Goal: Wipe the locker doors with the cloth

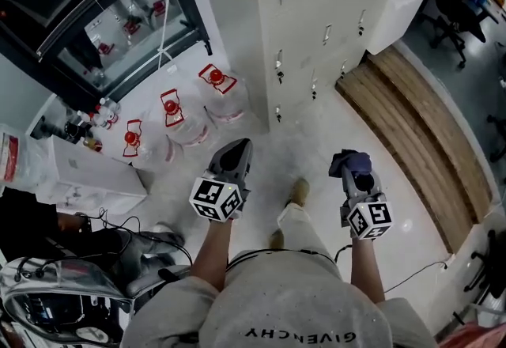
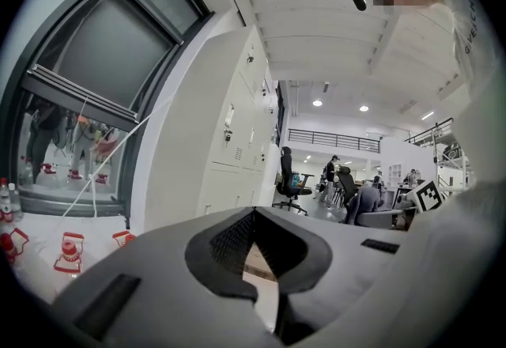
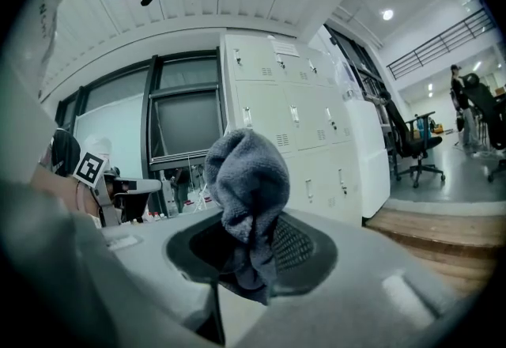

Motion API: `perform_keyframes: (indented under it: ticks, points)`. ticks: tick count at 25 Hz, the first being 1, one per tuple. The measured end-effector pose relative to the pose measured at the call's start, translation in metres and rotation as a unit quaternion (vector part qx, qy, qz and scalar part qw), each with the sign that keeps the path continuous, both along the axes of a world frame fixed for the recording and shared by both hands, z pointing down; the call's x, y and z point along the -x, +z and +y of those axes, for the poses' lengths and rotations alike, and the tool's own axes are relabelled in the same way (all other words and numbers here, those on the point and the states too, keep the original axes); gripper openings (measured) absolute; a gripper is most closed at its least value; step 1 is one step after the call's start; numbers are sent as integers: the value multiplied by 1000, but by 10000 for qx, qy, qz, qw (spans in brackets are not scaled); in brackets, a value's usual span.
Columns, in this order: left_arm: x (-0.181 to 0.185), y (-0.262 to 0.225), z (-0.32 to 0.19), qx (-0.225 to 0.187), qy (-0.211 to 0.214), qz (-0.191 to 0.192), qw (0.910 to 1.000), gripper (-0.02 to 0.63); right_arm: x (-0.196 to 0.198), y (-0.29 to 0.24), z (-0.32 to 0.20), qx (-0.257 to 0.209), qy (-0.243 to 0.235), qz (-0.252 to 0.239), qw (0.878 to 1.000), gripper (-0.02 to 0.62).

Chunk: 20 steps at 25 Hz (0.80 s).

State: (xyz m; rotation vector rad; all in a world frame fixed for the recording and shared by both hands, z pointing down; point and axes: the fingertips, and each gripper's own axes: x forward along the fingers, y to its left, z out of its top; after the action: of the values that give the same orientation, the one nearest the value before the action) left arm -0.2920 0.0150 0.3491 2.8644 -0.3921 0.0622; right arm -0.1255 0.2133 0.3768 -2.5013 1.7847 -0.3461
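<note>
**Cloth carried in the right gripper, away from the lockers**

The cloth (image 3: 247, 180), a grey-blue bunched wad, is being clamped by the right gripper (image 1: 357, 174). Its lower fold is being pinched between the two fingers (image 3: 299, 247), which are being held closed on it. The rest of the wad is bulging up and out past the tips. In the head view the cloth is being shown as a dark lump at the front of that gripper, above the pale floor (image 1: 316, 145). It is being kept clear of every door.

The left gripper (image 1: 234, 152) is being held beside the right one, at about the same height. Its fingers (image 2: 229, 243) are being kept drawn together, with only a thin chink of light between them. Nothing is being gripped there.

The lockers (image 1: 316, 22), a cream bank with small handles and vent slots, are being faced from a short way off. They are not being touched by either gripper. To their left, three clear jugs (image 1: 225, 97) with red caps are being stored on the floor below a dark-framed window (image 1: 118, 14). To their right, a low wooden step (image 1: 411, 117) is being seen along the wall.
</note>
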Motion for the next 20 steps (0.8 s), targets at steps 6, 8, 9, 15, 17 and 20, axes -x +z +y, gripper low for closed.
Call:
perform_keyframes:
  ticks: [6, 8, 9, 15, 17, 20]
  points:
    - [-36, -11, -44, -129, -113, -8, 9999, -2, -40, -3, -51, -142, -177, -26, 9997, 106]
    - [-54, -13, -56, -144, -130, 8, 9998, -2, -54, -5, -68, -165, -261, -11, 9995, 106]
    - [-63, -14, -61, -142, -118, 5, 9998, -2, -61, -5, -75, -165, -299, -4, 9994, 106]
    - [-116, -15, -85, -123, 8, -85, 9999, -2, -102, -1, -116, -146, -468, -113, 9987, 106]
    - [-130, -16, -94, -108, -4, -86, 9999, -2, -113, 1, -128, -115, -551, -112, 9984, 106]
    - [-148, -15, -108, -102, -20, -95, 9999, -2, -130, 3, -148, -98, -665, -106, 9977, 106]
